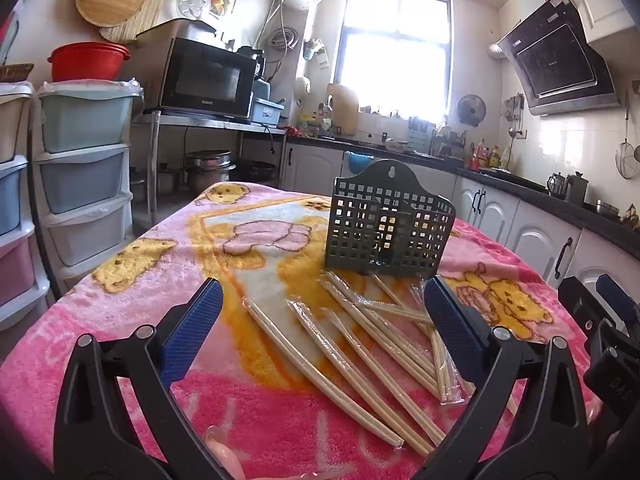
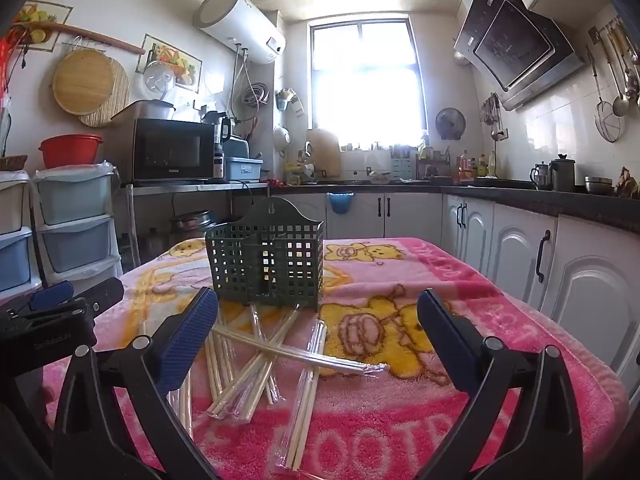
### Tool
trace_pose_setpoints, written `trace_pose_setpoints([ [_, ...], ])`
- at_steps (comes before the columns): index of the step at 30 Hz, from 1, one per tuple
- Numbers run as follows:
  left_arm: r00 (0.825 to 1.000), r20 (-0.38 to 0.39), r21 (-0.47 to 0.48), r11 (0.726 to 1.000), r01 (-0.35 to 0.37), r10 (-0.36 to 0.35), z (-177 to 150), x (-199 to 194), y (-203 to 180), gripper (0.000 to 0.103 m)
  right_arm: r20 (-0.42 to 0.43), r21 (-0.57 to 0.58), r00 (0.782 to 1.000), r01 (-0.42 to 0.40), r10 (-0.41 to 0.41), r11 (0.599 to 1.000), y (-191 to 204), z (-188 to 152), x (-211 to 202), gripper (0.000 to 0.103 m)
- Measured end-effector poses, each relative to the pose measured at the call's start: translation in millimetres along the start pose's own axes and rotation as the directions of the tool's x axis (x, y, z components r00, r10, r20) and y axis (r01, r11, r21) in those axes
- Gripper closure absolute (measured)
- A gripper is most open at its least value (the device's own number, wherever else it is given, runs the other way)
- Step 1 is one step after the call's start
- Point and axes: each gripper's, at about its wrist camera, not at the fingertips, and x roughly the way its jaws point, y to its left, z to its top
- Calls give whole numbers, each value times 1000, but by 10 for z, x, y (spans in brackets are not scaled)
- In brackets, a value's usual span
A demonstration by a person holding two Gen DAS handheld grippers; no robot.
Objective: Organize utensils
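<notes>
A dark green perforated utensil basket (image 1: pixel 388 224) (image 2: pixel 264 260) stands upright on the pink cartoon blanket (image 1: pixel 120 320) (image 2: pixel 500 320) that covers the table. Several pairs of wooden chopsticks in clear wrappers (image 1: pixel 360 352) (image 2: pixel 256 360) lie scattered and crossed on the blanket in front of it. My left gripper (image 1: pixel 323 286) hovers open above the chopsticks, nothing between its blue pads. To its right, my right gripper (image 2: pixel 317 294) is also open and empty, just short of the basket. Each gripper shows at the edge of the other's view.
Stacked plastic drawers (image 1: pixel 84 168) with a red basin (image 1: pixel 88 60) on top stand left of the table. A microwave (image 1: pixel 204 80) sits on a metal shelf behind them. White cabinets (image 2: pixel 520 256) under a dark counter run along the right.
</notes>
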Motion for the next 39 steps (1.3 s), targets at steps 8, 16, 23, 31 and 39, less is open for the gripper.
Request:
trace_pose_setpoints([
  [8,1000,7,-10,1000,-1,1,14,-6,9,10,-6,8,1000,-9,9,1000,-11,15,-10,6],
  [16,1000,4,-9,1000,3,-3,165,26,61,10,-1,2,1000,-1,1,1000,-12,14,-7,6],
  [23,1000,20,-4,1000,-8,8,63,-44,31,10,-7,2,1000,-2,2,1000,25,49,-28,6],
  [31,1000,21,-5,1000,-7,7,63,-44,35,10,1,4,1000,-7,7,1000,0,47,-25,6],
  [39,1000,19,-5,1000,-7,7,70,-45,43,10,0,2,1000,-9,9,1000,7,46,-26,6],
])
